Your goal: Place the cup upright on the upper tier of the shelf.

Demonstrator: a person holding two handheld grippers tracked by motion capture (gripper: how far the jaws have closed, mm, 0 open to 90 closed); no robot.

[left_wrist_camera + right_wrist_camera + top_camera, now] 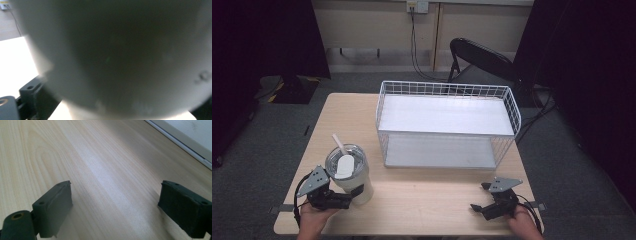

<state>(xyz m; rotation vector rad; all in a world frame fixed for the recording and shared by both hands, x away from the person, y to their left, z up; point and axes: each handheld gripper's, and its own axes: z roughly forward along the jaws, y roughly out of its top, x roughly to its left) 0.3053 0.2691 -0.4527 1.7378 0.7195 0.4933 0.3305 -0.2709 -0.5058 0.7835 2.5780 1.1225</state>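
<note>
Nearest the camera, the left gripper (354, 195) has its jaws clamped around the lower body of the one tumbler (349, 172), which stands upright on the table (422, 200) with its single straw (338, 143) up. Grasp made; lifting and placing remain, probably onto the one wire shelf rack (447, 125) ahead and to the right. Far right, the right gripper (478, 197) rests wide apart, empty.

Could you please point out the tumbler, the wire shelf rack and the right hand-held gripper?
tumbler (358, 187): high view, its white side wall.
wire shelf rack (447, 89): high view, back rim.
right hand-held gripper (479, 197): high view, midway between its fingertips.
</note>
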